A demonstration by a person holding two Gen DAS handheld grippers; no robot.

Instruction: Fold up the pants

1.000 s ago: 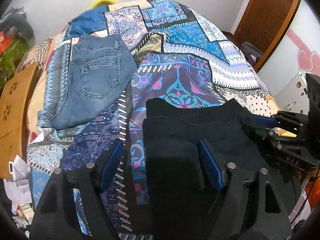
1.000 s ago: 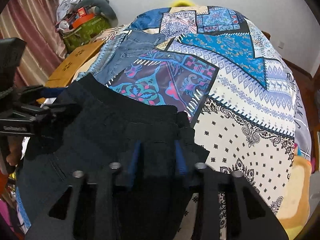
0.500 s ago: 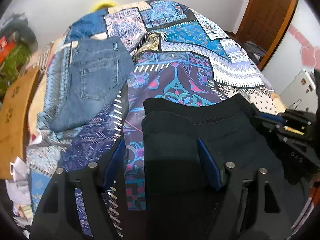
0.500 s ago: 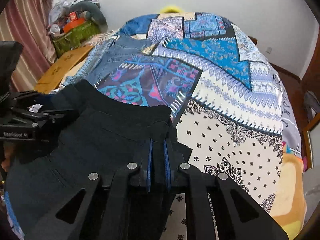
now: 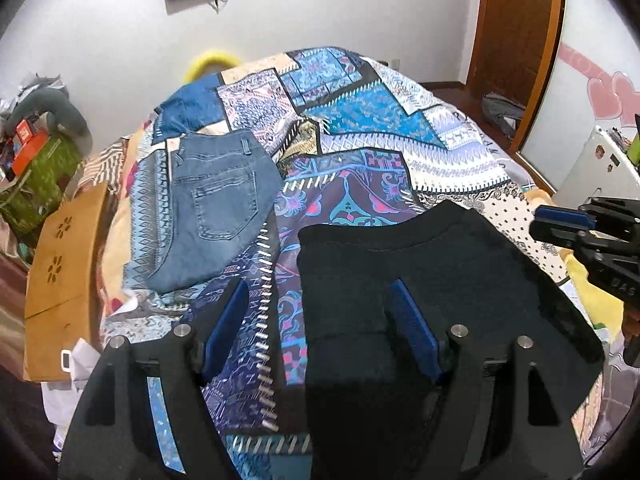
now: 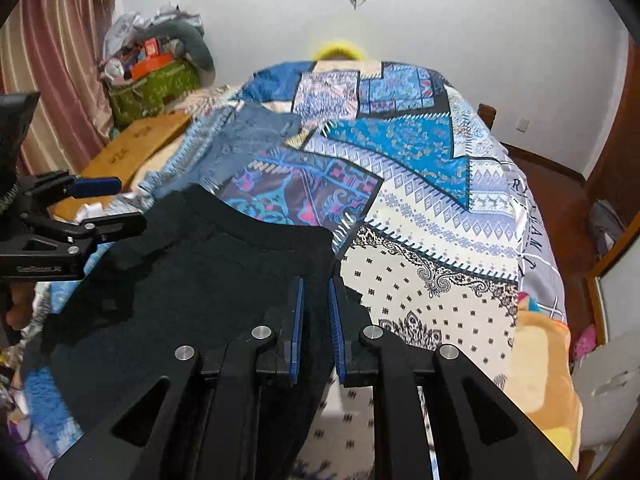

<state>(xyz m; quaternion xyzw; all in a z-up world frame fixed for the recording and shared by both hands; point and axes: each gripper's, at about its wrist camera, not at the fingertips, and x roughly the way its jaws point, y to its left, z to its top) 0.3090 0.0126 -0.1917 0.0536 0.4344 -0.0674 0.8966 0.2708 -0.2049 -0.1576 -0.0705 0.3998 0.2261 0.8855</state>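
Note:
Black pants lie folded on the near part of the patterned bed, waistband toward the far side; they also show in the right wrist view. My left gripper is open above their left edge and holds nothing. My right gripper has its blue pads a narrow gap apart above the pants' right edge, and nothing seems pinched between them. Each gripper shows in the other's view: the right, the left.
Folded blue jeans lie on the bed's left side. A wooden board leans at the left bed edge. Bags and clutter sit in the far left corner. A brown door stands far right.
My right gripper closed on the pants' right edge, then parted slightly and drew back. Both grippers rose and pulled away from the pants, which now lie flat.

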